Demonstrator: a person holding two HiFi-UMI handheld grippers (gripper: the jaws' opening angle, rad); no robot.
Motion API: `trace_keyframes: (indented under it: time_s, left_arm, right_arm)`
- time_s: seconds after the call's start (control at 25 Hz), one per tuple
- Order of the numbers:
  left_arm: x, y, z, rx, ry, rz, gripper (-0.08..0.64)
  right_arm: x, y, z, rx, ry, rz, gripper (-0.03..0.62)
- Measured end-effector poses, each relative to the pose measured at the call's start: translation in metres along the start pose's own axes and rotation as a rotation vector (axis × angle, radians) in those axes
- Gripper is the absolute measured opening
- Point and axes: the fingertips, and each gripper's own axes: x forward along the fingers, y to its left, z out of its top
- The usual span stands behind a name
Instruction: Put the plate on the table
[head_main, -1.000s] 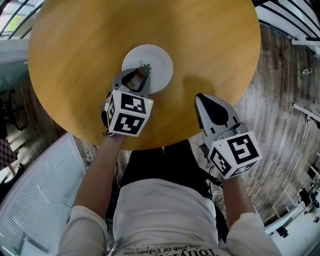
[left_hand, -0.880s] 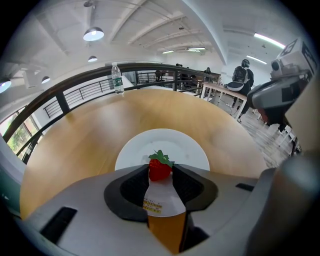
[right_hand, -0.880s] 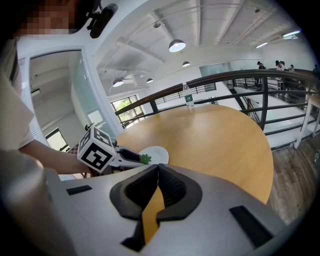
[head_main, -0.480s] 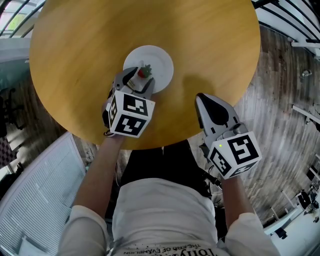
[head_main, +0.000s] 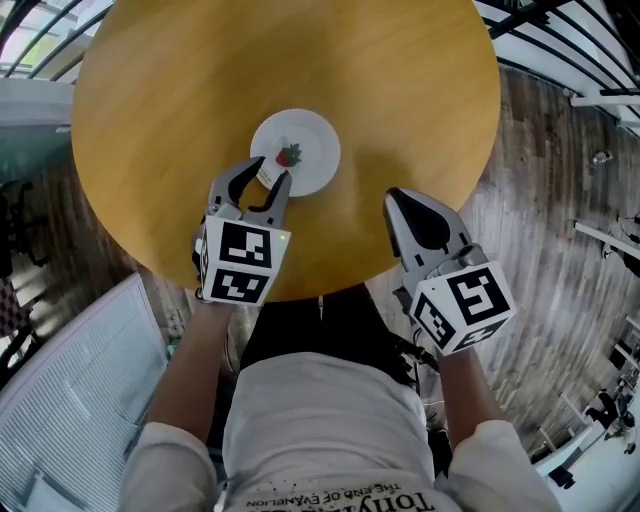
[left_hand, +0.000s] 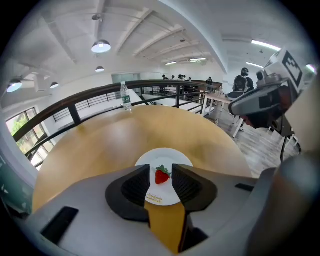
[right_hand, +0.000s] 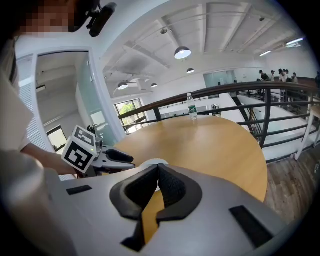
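Observation:
A small white plate (head_main: 310, 140) lies flat on the round wooden table (head_main: 180, 90) with a red strawberry (head_main: 289, 156) on it. My left gripper (head_main: 266, 176) hovers at the plate's near rim. Its jaws are closing, apart, with no pad pressing on anything. In the left gripper view the plate (left_hand: 170, 154) and strawberry (left_hand: 161, 175) show beyond the gap of the left gripper (left_hand: 160, 169). My right gripper (head_main: 393, 197) is shut and holds nothing, over the table's near right edge. In its own view the right gripper (right_hand: 157, 168) has its pads together.
A water bottle (left_hand: 126, 97) stands at the table's far edge, also seen as the bottle (right_hand: 190, 107) in the right gripper view. A dark railing (left_hand: 75, 112) runs behind the table. Plank floor (head_main: 560, 200) lies to the right, and a white slatted panel (head_main: 70, 400) to the lower left.
My left gripper has drawn back toward the person and off the plate, its jaws wider apart than a second ago. The plate stays on the table. The right gripper has barely moved.

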Motion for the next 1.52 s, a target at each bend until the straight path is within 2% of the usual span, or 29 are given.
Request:
trace_keyframes:
  time_s: [0.08, 0.44, 0.72, 1.0, 1.28, 1.52]
  left_arm:
    - [-0.017, 0.000, 0.007, -0.008, -0.022, 0.012, 0.124]
    - [-0.108, -0.010, 0.035, -0.120, -0.151, 0.037, 0.041]
    - [-0.162, -0.043, 0.055, -0.249, -0.248, -0.042, 0.025]
    - [-0.188, -0.081, 0.045, -0.267, -0.268, -0.059, 0.025]
    - [-0.203, -0.062, 0.055, -0.260, -0.321, -0.013, 0.025]
    - [-0.205, -0.052, 0.063, -0.271, -0.342, 0.007, 0.025]
  right_arm:
    - [-0.006, 0.005, 0.009, -0.013, -0.011, 0.007, 0.025]
    - [-0.045, 0.037, 0.038, -0.064, -0.046, 0.050, 0.025]
    - [-0.079, 0.060, 0.054, -0.101, -0.066, 0.085, 0.025]
    - [-0.099, 0.080, 0.070, -0.112, -0.116, 0.127, 0.025]
    - [-0.101, 0.095, 0.088, -0.152, -0.151, 0.160, 0.025]
    - [-0.103, 0.097, 0.086, -0.149, -0.156, 0.163, 0.025]
